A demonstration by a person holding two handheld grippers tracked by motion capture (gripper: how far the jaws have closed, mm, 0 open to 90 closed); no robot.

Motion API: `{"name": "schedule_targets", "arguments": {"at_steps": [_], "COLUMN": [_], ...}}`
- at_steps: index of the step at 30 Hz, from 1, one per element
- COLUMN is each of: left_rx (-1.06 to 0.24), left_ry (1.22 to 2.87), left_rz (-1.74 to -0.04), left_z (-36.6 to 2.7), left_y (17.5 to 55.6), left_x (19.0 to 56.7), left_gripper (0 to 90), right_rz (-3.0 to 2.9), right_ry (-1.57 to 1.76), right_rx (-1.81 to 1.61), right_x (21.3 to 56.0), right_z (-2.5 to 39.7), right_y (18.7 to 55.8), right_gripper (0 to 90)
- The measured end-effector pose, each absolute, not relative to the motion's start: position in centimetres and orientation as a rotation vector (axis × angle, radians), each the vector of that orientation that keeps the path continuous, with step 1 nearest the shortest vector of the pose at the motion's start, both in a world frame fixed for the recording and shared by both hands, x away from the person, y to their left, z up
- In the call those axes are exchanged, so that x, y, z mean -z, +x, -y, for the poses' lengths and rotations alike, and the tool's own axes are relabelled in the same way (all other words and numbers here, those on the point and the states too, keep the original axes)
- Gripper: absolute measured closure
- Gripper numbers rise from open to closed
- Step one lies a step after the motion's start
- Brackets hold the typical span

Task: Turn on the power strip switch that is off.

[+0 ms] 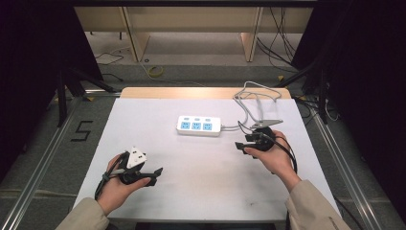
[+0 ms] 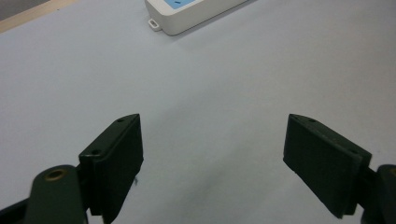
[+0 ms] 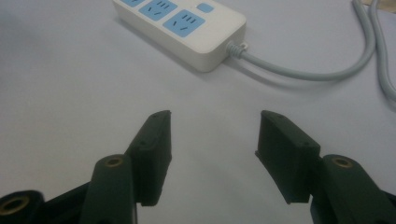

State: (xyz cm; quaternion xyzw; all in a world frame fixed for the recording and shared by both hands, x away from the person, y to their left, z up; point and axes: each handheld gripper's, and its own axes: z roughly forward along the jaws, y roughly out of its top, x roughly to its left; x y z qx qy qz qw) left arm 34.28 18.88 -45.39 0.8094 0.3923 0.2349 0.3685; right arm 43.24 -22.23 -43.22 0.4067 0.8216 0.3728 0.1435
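At the left of the high view, the person's left hand (image 1: 117, 184) is resting low on the white surface (image 1: 201, 163), gripping the left gripper (image 1: 154, 175) with its jaws pointing rightward across the sheet. A grey three-cornered plate is sitting on top of it. In the left gripper view its two black jaws are standing wide apart with nothing between them, only bare surface showing in the gap, and one end of the power strip (image 2: 187, 16) is lying well ahead of them at the top edge.

Moving to the middle, the white power strip (image 1: 199, 125) is lying flat on the far half of the surface, its three blue sockets facing up. It is sitting well apart from the left gripper and nearer to the right one, with neither touching it.

From its right end a grey cord (image 1: 249, 103) is running off and looping near the far right corner of the surface. In the right gripper view the cord (image 3: 299, 70) is leaving the end of the power strip (image 3: 187, 28) and curving away to the right.

At the right, the person's right hand (image 1: 273, 155) is holding the right gripper (image 1: 239, 146), aimed leftward just short of the strip's corded end. Its jaws are also standing apart, holding nothing, with the strip lying ahead of them.
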Motion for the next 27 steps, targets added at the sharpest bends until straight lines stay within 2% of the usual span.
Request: {"name": "schedule_targets", "arguments": {"at_steps": [4, 8, 19, 27], "left_rx": [-0.606, -0.607, -0.606, -0.607], "left_ry": [2.079, 2.076, 2.087, 2.084], "left_rz": [-1.007, -1.011, -1.001, -0.992], "left_z": [-18.9, -19.0, -18.9, -18.7], "left_y": [34.2, 34.2, 34.2, 34.1], "left_x": [45.3, 45.3, 45.3, 45.2], "left_gripper": [19.8, 19.8, 19.8, 20.0], "right_rz": [-2.328, -2.306, -2.258, -2.257], "right_ry": [1.174, 1.173, 1.181, 1.187], "right_rx": [-1.114, -1.168, -1.272, -1.289], "right_x": [43.1, 43.4, 44.2, 44.3], "right_z": [23.6, 25.0, 27.7, 27.9], "right_y": [41.8, 40.4, 36.2, 34.9], "right_gripper": [35.7, 33.2, 31.5, 30.9]}}
